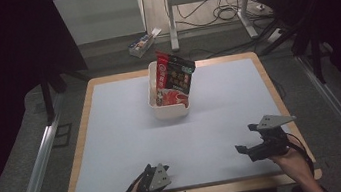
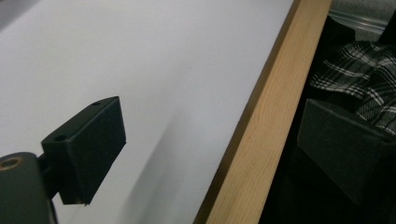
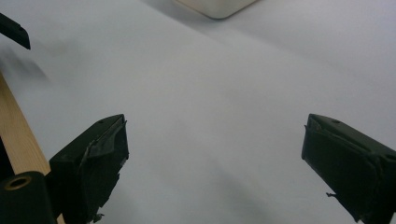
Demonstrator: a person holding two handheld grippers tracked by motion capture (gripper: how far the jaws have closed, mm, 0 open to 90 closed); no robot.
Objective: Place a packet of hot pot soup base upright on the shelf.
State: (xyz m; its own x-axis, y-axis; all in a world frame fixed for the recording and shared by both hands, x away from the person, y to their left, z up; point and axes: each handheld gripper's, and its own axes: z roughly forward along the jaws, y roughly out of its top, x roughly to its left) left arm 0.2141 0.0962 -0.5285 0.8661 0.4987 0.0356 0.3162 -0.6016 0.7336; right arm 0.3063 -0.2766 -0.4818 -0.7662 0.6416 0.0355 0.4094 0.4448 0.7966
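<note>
A person's two hands hold black claws over the near edge of a pale tabletop (image 1: 113, 134) framed in light wood. The left claw (image 1: 163, 188) sits low in the frame, left of centre, straddling the wooden border; in the left gripper view its jaws stand wide apart with nothing between them, one above the white surface and the other past the edge, near a piece of plaid cloth (image 2: 359, 84) at the upper right of that view. The right claw (image 1: 246, 141) hovers at the lower right of the high view, also spread open and empty. A white tub (image 1: 155, 105) stands at upper centre of the tabletop, well apart from both claws, and a red-and-black snack packet (image 1: 172, 80) rests in it, tilted, its top rising above the rim. In the right gripper view a corner of the tub shows at the top edge.
</note>
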